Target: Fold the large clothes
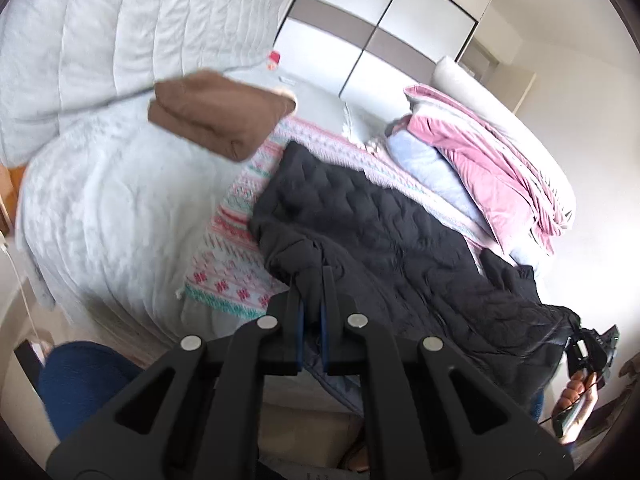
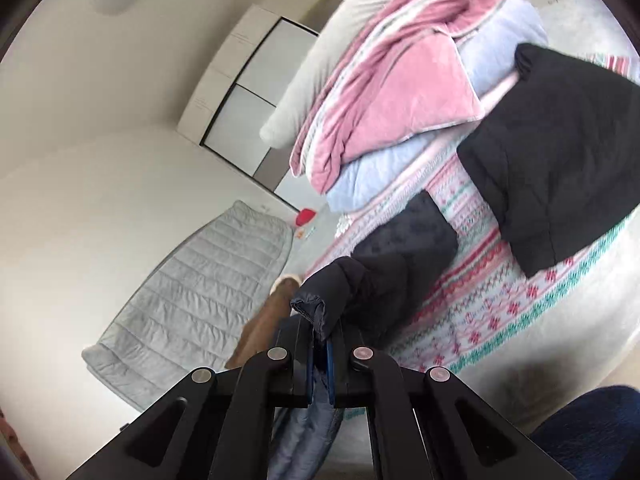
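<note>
Both the left gripper (image 1: 312, 280) and right gripper (image 2: 320, 332) pinch the black quilted jacket (image 1: 400, 240) between narrowed fingers.

Jacket (image 1: 384, 232) lies across the blanket (image 1: 236, 240) on the bed (image 1: 108, 208), bedding pile (image 1: 492, 172) behind it, cushion (image 1: 216, 120) left.

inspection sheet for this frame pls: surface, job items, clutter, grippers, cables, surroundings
Surface: bed with patterned blanket.
Job's things: black quilted jacket spread on the blanket, partly lifted.
Clutter: folded brown garment; pink and blue bedding stack; grey quilt.
Grippers: left hand-held gripper and right hand-held gripper each shut on jacket fabric.
Cables: white cable at the left edge.
Surroundings: wardrobe, white walls.
</note>
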A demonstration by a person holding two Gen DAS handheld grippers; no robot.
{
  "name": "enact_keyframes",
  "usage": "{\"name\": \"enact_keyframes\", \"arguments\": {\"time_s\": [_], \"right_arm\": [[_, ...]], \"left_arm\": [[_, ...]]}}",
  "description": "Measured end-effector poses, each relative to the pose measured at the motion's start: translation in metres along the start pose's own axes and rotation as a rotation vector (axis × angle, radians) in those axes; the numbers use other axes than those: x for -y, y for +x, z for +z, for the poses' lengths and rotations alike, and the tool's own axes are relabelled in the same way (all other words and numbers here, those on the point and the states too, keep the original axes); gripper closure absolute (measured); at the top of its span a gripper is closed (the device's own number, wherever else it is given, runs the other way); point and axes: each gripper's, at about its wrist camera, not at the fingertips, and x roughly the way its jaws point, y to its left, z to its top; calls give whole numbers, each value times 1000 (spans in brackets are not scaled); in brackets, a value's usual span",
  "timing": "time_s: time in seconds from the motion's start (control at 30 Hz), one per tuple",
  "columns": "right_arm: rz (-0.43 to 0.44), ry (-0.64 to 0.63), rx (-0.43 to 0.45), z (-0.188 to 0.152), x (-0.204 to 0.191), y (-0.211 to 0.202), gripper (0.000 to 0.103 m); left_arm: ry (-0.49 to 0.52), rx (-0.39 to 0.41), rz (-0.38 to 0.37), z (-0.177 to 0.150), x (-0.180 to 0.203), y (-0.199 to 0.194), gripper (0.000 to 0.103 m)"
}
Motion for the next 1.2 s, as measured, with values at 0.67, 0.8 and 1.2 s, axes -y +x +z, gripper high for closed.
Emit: {"name": "enact_keyframes", "arguments": {"time_s": [0.67,0.8,1.2], "right_arm": [[-32,118,9,122,-3,179,100],[-150,171,13,157,13,264,99],[-445,224,-120,174,119,448,99]], "left_arm": [[-154,1,55,160,33,143,96],[-284,-23,82,206,36,220,96],[-322,-110,179,204,7,405,95]]}}
